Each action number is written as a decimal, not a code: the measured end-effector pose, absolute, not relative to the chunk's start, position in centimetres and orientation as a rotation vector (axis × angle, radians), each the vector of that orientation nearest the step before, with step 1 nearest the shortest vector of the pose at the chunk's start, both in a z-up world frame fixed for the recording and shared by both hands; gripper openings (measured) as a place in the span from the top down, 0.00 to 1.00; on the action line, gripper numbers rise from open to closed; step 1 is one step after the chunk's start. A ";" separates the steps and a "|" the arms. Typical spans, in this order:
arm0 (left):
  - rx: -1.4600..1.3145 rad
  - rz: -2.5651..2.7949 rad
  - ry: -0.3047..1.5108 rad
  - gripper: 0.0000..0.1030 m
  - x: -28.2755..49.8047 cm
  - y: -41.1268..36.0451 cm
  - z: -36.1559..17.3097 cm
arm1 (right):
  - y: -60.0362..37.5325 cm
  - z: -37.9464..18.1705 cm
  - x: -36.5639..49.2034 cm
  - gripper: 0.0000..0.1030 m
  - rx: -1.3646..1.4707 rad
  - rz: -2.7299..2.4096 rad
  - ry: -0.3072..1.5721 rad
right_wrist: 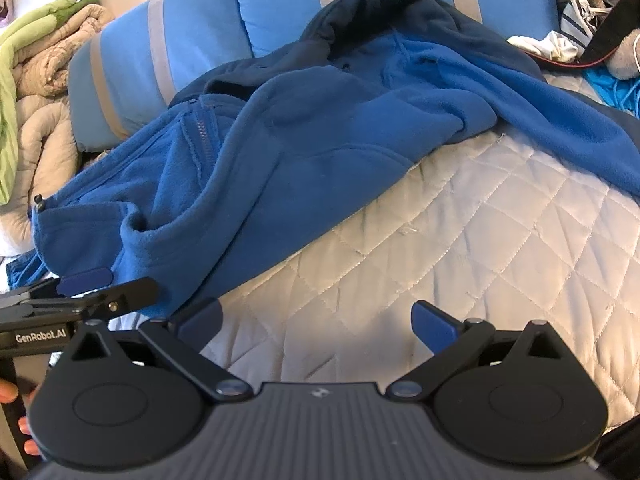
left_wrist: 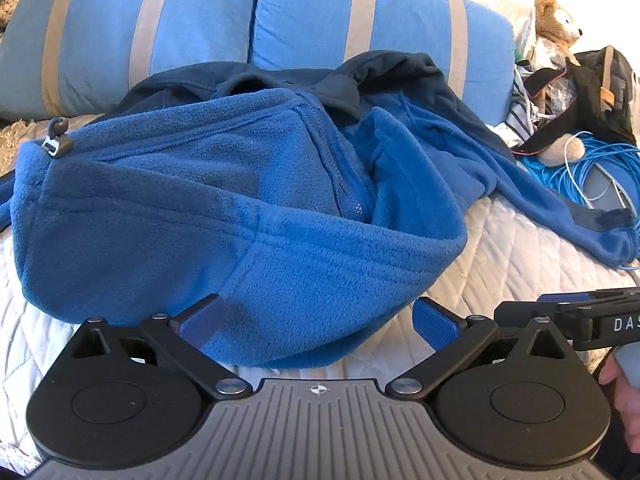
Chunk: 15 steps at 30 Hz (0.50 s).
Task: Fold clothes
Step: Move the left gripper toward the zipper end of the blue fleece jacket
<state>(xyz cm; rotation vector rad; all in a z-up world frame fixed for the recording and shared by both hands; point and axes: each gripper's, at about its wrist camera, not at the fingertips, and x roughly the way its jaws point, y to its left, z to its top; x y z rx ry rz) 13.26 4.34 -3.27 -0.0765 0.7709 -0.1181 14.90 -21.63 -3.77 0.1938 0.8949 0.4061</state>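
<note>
A blue fleece jacket (left_wrist: 240,208) (right_wrist: 280,140) with a dark navy collar lies crumpled on the white quilted bedcover (right_wrist: 480,240). Its zipper (left_wrist: 348,184) runs down the middle, and one sleeve (left_wrist: 560,208) trails off to the right. In the left wrist view my left gripper (left_wrist: 318,320) is open, with the jacket's near hem lying between its fingers. My right gripper (right_wrist: 318,318) is open over bare quilt, just right of the hem and holding nothing. Each tool shows in the other's view: the right gripper (left_wrist: 532,306) at the right edge, the left gripper (right_wrist: 100,286) at the left.
Two blue pillows with grey stripes (left_wrist: 160,28) (right_wrist: 280,8) lie behind the jacket. At the right are a teddy bear (left_wrist: 556,20), a black bag (left_wrist: 600,88) and a coil of blue cable (left_wrist: 592,168). Beige and green bedding (right_wrist: 36,80) is piled at the left.
</note>
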 end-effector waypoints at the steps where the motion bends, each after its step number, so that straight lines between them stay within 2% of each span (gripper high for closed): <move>1: -0.074 -0.116 0.770 0.01 13.2 4.4 -3.3 | -21.6 -3.8 14.9 0.00 0.193 0.404 0.897; 15: -0.059 -0.009 0.673 0.01 10.9 5.2 -2.3 | -20.7 -2.9 13.7 0.00 0.163 0.426 0.839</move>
